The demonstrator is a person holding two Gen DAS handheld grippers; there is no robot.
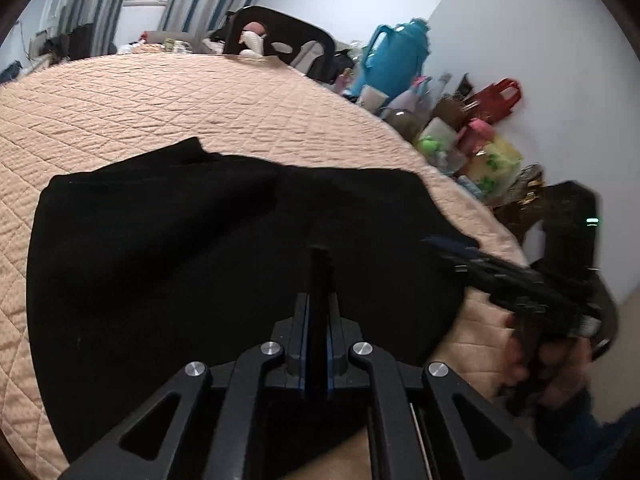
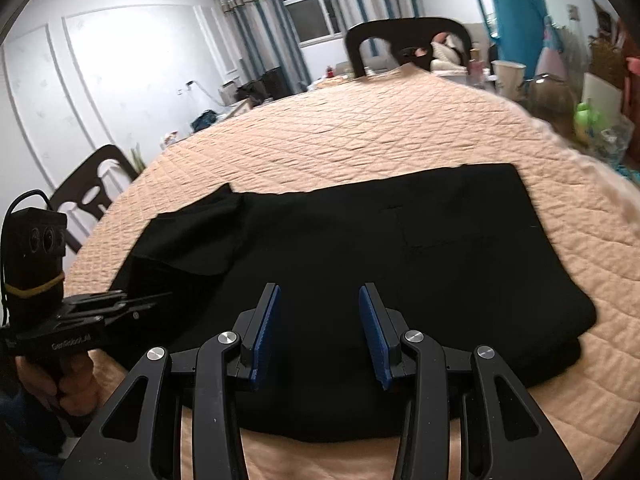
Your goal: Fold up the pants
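Black pants (image 1: 180, 240) lie folded on the peach quilted table cover (image 1: 140, 112); they also show in the right wrist view (image 2: 400, 248), with a loose flap at their left end. My left gripper (image 1: 319, 256) has its fingers closed together over the near part of the pants; whether cloth is between them is hidden, black on black. It shows at the left of the right wrist view (image 2: 160, 296). My right gripper (image 2: 319, 308) is open and empty above the near edge of the pants, blue pads apart. It also appears, blurred, in the left wrist view (image 1: 444, 246).
A blue thermos (image 2: 512, 20), cups, bags and toys crowd the table's right side (image 1: 472, 132). Dark chairs stand at the far edge (image 2: 400, 36) and at the left (image 2: 96, 188). The quilted cover (image 2: 360, 136) stretches beyond the pants.
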